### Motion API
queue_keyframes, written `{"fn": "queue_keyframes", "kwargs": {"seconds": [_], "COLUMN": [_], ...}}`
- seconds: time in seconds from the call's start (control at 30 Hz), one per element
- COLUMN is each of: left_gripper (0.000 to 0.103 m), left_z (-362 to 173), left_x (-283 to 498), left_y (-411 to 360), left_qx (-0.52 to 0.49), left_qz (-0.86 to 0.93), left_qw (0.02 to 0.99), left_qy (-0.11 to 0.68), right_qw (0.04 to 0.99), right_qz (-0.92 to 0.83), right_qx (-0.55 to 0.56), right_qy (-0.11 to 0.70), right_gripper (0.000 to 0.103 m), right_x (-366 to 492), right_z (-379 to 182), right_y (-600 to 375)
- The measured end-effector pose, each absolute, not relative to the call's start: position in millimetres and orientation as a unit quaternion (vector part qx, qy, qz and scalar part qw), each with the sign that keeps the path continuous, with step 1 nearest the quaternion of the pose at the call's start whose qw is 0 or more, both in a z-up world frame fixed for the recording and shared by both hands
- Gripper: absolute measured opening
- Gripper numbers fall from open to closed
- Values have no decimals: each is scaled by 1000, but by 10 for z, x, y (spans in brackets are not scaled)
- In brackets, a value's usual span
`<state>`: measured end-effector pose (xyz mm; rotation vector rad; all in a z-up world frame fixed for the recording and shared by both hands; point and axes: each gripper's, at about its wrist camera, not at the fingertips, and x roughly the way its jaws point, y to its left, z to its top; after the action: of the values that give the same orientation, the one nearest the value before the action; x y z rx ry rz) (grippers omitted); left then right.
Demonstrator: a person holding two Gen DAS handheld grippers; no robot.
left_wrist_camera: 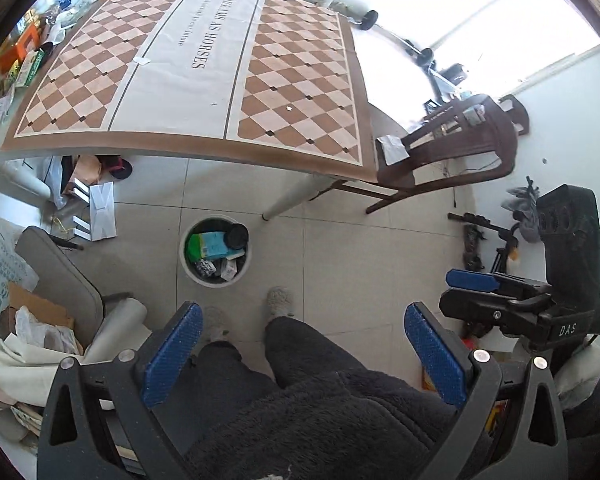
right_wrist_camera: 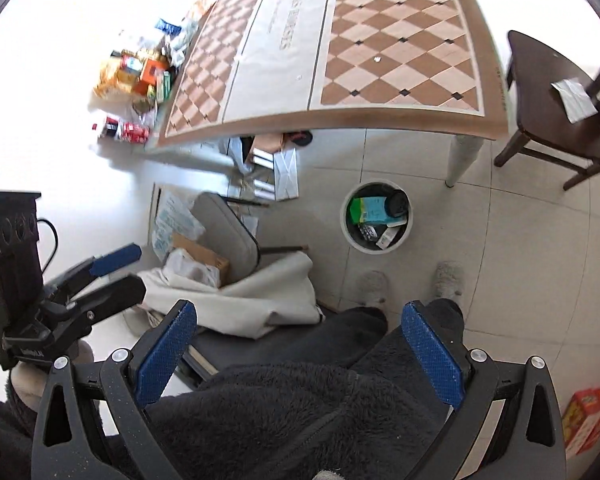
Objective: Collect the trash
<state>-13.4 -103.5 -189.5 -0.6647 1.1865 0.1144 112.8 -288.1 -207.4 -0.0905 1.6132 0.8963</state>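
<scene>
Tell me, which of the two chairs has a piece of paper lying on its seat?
The dark wooden chair at the table's corner; folded white paper lies on its seat. The grey padded chair carries none.

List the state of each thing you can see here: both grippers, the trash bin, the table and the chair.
Left hand-held gripper: open, empty.
Right hand-held gripper: open, empty.
Round white trash bin: upright on the floor, uncovered, partly filled with packaging.
Brown checkered tablecloth table: mostly bare, small white scraps left on it, boxes piled along its far edge.
Dark wooden chair: upright beside the table, folded white paper on its seat.
</scene>
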Motion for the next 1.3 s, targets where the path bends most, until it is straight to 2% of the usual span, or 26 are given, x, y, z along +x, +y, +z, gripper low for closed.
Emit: {"fn": "queue_keyframes", "kwargs": {"seconds": [0.33,1.3], "left_gripper": [103,103], "left_z": [-1683,-1648], "left_x": [-396,-453], "left_y": [-930,-1045], "left_qx": [-315,-292], "left_qz": [46,37], "left_qw": [783,793], "left_qy": [535,533], "right_qw": [621,618], "right_qz": [372,369], "right_qx": [-15,-35], "right_qy": [690,693], "right_gripper": [103,103], "right_x": [824,729], "right_z": [-1796,-1879], "right_y": [-2900,-3011]}}
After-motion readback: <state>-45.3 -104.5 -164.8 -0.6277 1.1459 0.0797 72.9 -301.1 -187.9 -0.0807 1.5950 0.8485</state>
